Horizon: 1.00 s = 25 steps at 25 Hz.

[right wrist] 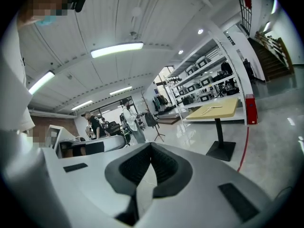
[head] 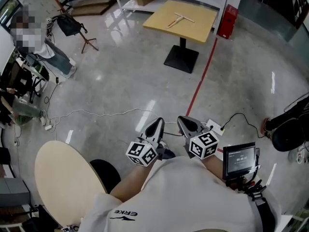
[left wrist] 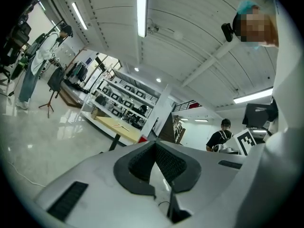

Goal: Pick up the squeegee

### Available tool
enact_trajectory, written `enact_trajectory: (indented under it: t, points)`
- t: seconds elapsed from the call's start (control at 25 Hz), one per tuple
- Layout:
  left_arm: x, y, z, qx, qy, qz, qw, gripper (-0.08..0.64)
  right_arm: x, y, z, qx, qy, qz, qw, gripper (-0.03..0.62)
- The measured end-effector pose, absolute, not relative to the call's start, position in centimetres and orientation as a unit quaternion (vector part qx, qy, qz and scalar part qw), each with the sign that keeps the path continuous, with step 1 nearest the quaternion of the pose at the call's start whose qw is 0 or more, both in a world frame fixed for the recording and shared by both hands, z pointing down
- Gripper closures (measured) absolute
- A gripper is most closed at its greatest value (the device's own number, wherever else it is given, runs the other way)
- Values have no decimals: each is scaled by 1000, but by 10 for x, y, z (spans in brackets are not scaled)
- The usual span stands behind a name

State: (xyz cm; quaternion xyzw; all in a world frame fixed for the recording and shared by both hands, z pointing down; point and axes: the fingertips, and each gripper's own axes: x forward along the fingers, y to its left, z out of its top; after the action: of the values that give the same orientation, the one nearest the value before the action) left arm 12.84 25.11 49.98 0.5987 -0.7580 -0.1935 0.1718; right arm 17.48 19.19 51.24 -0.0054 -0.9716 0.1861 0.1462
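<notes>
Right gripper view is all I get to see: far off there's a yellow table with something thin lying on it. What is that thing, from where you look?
Observer: From the head view it is the squeegee, T-shaped, lying flat on the square table, with nothing else on the top.
Operator: And the other gripper, is it carrying anything?
Observer: No. In the left gripper view the left gripper has its jaws together, with nothing between them.
Operator: Is there anything close by that I miss?
Observer: A round pale table stands close by, at the head view's lower left.
</notes>
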Motion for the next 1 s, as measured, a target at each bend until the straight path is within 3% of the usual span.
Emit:
enact_trajectory:
  t: [0.6,1.0]
  points:
    - [11,277,497,594,-761,-196,172,555,55,215,505,-14,-974,173,148,589]
    - [-31,254,507,599,-754,-201,178,555,13,194,516,-4,-973,178,149,589]
